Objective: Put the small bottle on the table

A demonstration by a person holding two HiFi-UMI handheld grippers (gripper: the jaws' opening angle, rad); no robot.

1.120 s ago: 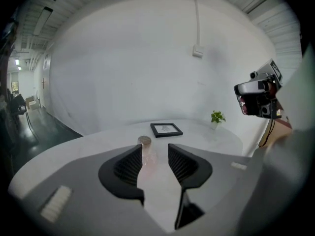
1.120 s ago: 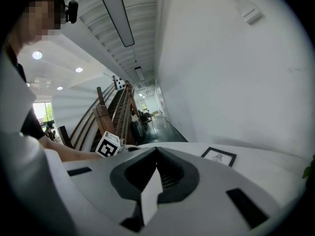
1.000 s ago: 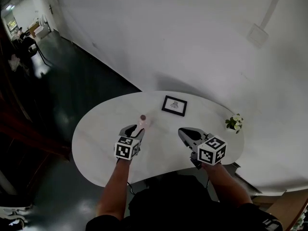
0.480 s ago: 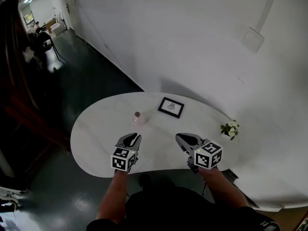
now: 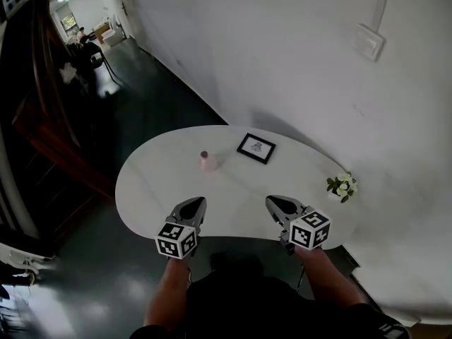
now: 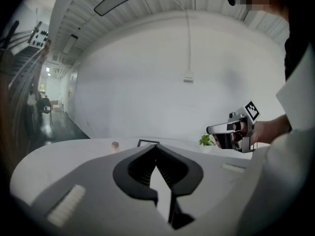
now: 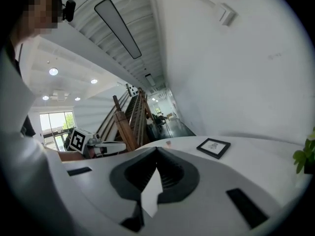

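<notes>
Small bottle (image 5: 207, 161), likely light, tippy, best pinched mid-body, is standing on the surface (image 5: 233, 189), left hand-held gripper (image 5: 192, 205) and right hand-held gripper (image 5: 277, 205) pressed together.

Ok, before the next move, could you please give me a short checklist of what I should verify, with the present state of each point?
1. Small bottle stands upright on the table: ok.
2. Bottle is well inside the table edge, beside the picture frame and apart from it: ok.
3. Left tool is shut with nothing between its jaws: ok.
4. Right tool is shut with nothing between its jaws: ok.
5. Both tools are at the near edge of the table, apart from the bottle: ok.
6. Bottle cap is tight: cannot tell, too small in every view.
</notes>
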